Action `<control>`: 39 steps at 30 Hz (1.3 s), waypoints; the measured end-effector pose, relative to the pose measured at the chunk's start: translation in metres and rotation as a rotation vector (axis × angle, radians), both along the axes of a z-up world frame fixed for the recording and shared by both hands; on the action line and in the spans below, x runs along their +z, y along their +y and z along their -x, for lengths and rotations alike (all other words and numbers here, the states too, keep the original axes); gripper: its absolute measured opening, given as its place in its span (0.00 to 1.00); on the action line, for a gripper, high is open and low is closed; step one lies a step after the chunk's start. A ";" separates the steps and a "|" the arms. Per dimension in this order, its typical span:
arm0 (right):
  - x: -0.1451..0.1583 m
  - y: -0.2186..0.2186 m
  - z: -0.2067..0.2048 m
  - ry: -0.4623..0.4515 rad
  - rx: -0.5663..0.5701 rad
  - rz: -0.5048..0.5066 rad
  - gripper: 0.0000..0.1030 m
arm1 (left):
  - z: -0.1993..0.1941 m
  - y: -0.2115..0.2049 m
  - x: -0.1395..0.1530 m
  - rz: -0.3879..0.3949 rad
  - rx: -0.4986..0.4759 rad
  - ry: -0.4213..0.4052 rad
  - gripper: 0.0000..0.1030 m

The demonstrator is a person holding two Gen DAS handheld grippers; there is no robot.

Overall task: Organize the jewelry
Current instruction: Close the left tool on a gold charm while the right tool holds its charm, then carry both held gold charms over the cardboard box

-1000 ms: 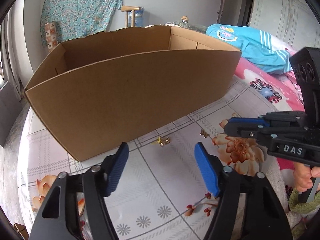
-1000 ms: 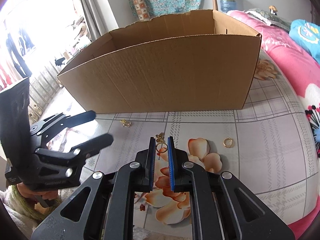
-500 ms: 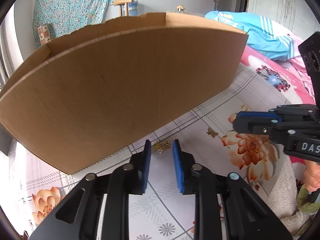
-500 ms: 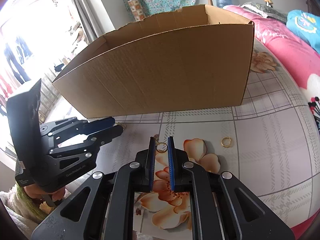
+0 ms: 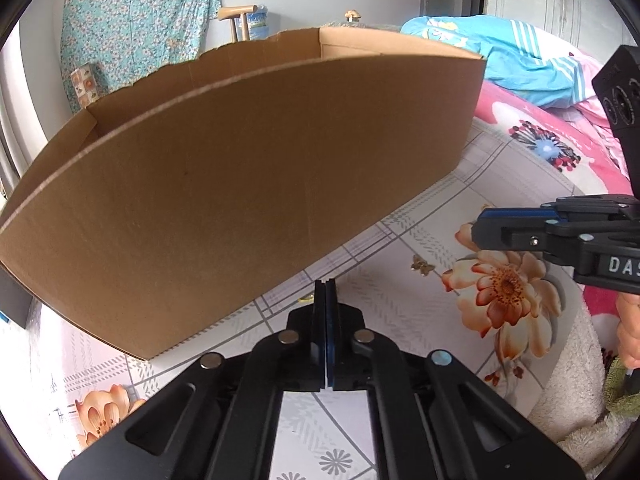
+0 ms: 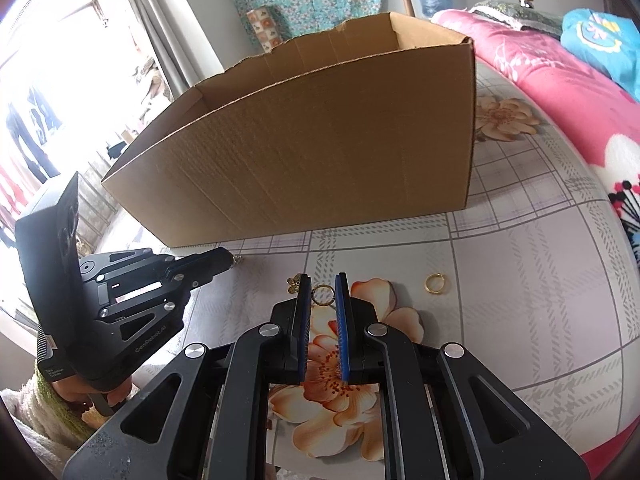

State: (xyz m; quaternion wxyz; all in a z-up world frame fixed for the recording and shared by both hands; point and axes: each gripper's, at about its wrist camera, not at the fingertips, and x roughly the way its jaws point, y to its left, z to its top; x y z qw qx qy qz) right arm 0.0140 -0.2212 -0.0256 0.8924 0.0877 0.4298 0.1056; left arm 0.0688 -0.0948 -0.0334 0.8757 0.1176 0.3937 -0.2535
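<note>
The small gold trinket [image 6: 237, 259] lies on the floral plaid-printed bed sheet [image 6: 520, 280] right at the foot of the large open brown cardboard box [image 6: 320, 140], and the left gripper [image 5: 325, 286] has its blue pads pressed together at it; from its own camera only a gold sliver shows at the tips' 9 o'clock side, so I judge it pinched but cannot be certain. The step in hand looks like picking up pieces to drop into the box. The next move calls for a straight lift that clears the box's near wall, then a release over its open top. A small gold butterfly charm [image 6: 294, 282] sits at 10 o'clock of the right gripper [image 6: 323, 280], just beside its left finger, and a thin gold ring [image 6: 322, 295] lies between that gripper's fingers, which stand a little apart and not touching it; they need to close squarely on the thin wire. A second plain gold ring [image 6: 435, 282] lies apart at 3 o'clock. All pieces are tiny, shiny and likely slippery.
</note>
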 end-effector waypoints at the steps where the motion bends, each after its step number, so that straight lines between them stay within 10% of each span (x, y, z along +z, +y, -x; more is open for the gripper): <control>1: 0.001 -0.001 0.002 -0.004 -0.004 -0.003 0.10 | 0.001 0.000 0.002 0.005 -0.003 -0.002 0.00; 14: 0.015 -0.021 0.025 -0.051 -0.037 -0.048 0.10 | 0.019 0.015 0.040 0.106 -0.006 -0.007 0.00; 26: 0.017 -0.018 0.033 -0.055 -0.025 -0.084 0.10 | -0.006 0.013 0.014 0.061 0.036 0.067 0.15; 39: 0.010 -0.026 0.026 -0.044 -0.052 -0.106 0.10 | -0.009 -0.015 -0.005 -0.088 -0.010 -0.001 0.01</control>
